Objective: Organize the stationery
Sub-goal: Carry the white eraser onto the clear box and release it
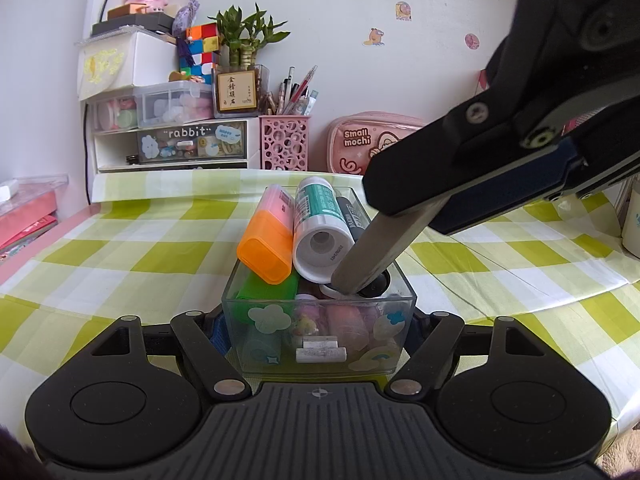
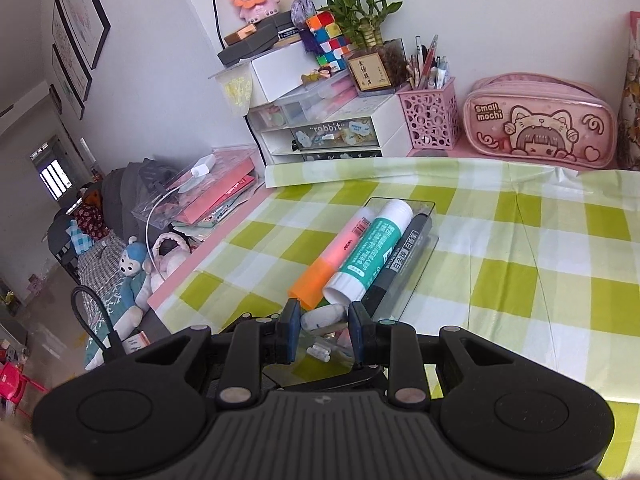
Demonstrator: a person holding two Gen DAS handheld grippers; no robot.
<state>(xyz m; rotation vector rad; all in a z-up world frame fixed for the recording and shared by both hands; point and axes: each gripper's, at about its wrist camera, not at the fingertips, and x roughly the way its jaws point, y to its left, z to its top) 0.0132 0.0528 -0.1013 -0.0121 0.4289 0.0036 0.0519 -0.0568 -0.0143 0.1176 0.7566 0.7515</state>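
Note:
My left gripper (image 1: 318, 320) is shut on a clear plastic box (image 1: 396, 344), whose walls hide the finger pads. Leaning out of the box are an orange-capped pink highlighter (image 1: 266, 240), a white and teal glue stick (image 1: 320, 232) and a black marker (image 1: 354, 216); small erasers and a green item lie at the bottom. My right gripper (image 1: 354, 280) reaches in from the upper right, one finger touching the marker's near end. In the right wrist view the right gripper (image 2: 324, 306) stands open over the box's near end, with nothing pinched, behind the highlighter (image 2: 332, 260), glue stick (image 2: 372, 252) and marker (image 2: 400, 260).
The box rests on a green and white checked tablecloth (image 1: 120, 248). At the back stand a pink perforated pen holder (image 1: 284, 142), a pink pencil case (image 2: 540, 120) and a white drawer unit (image 1: 172, 144). Pink books (image 1: 28, 212) lie off the table's left edge.

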